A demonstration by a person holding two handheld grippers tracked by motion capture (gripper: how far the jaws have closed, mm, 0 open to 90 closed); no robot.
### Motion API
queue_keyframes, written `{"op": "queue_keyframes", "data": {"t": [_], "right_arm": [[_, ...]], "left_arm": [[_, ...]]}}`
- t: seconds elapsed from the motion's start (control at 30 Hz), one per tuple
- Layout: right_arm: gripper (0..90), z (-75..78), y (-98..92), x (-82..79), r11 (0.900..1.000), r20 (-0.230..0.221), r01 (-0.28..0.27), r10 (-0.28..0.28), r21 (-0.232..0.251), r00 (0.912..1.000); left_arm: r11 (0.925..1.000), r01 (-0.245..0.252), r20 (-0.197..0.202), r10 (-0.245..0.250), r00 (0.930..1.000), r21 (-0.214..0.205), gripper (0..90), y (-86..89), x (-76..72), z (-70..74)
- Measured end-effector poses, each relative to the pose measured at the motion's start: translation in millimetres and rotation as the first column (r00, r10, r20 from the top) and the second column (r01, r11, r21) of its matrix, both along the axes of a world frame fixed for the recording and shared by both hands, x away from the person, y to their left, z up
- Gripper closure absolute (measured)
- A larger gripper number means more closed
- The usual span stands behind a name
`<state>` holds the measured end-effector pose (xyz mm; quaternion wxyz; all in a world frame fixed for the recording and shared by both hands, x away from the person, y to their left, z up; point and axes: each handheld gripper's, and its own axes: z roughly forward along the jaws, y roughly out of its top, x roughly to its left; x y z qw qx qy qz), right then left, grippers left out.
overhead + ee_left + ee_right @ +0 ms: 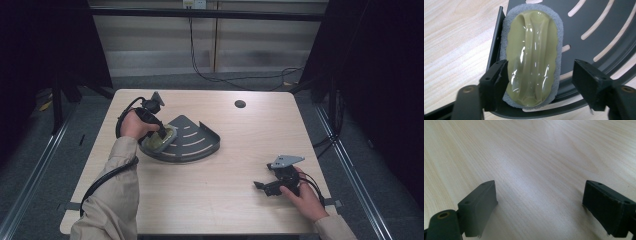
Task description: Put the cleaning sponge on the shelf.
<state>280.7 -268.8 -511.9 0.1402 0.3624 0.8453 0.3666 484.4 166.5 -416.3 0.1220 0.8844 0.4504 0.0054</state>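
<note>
A scrubbing pad point(532, 55) with an olive-green plastic grip on a grey sponge base lies at the left edge of a dark grey quarter-round slotted rack point(599, 30). In the high view the pad point(159, 140) and rack point(197, 140) sit left of the table's middle. My left gripper point(540, 75) is open and straddles the pad's near end; its left jaw touches the sponge edge and its right jaw stands apart. From above, the left gripper point(161, 134) points down onto the pad. My right gripper point(260, 186) rests low over the table at the front right, and its own view shows the right gripper point(540, 200) open above bare wood.
The light wooden table point(225, 200) has a round cable hole point(240, 104) near its far edge. Black cables point(235, 77) lie on the floor behind it. Dark curtains stand on both sides. Bare wood separates the rack from the right gripper.
</note>
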Motion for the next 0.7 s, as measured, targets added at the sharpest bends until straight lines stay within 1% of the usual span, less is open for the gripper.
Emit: {"op": "queue_keyframes", "data": {"t": [0.07, 0.13, 0.2, 0.23, 0.4, 0.47, 0.63, 0.7], "right_arm": [[11.5, 0.0, 0.0, 0.0, 1.0, 0.0, 0.0, 0.0, 0.0, 1.0], [11.5, 0.0, 0.0, 0.0, 1.0, 0.0, 0.0, 0.0, 0.0, 1.0], [11.5, 0.0, 0.0, 0.0, 1.0, 0.0, 0.0, 0.0, 0.0, 1.0], [11.5, 0.0, 0.0, 0.0, 1.0, 0.0, 0.0, 0.0, 0.0, 1.0], [11.5, 0.1, -0.1, 0.0, 1.0, 0.0, 0.001, -0.001, -0.002, 1.0], [11.5, 0.0, -0.1, 0.1, 1.0, 0.0, 0.0, 0.0, 0.0, 1.0], [11.5, 0.0, 0.0, 0.0, 1.0, 0.0, 0.0, 0.0, 0.0, 1.0], [11.5, 0.0, 0.0, 0.0, 1.0, 0.0, 0.0, 0.0, 0.0, 1.0]], "left_arm": [[0.9999, -0.009, 0.0, 0.009, 1.0, -0.011, 26.6, 0.9, -0.7, 1.6], [0.9997, -0.017, -0.012, 0.017, 0.9998, -0.018, 25.1, 2.0, -1.7, 3.2], [0.9995, -0.02, -0.009, 0.02, 0.9998, -0.023, 24.2, 2.8, -3.1, 5.0], [0.9992, -0.031, -0.012, 0.031, 0.9995, -0.027, 24.2, 3.3, -4.3, 6.3], [0.9991, -0.025, -0.012, 0.025, 0.9996, -0.034, 23.9, 8.1, -10.5, 11.5], [0.9986, -0.031, -0.008, 0.031, 0.9995, -0.043, 23.8, 9.7, -13.2, 13.0], [0.998, -0.041, -0.016, 0.04, 0.9991, -0.049, 23.8, 16.4, -18.8, 15.7], [0.9983, -0.036, -0.014, 0.036, 0.9993, -0.046, 23.8, 18.0, -20.7, 16.8]]}}
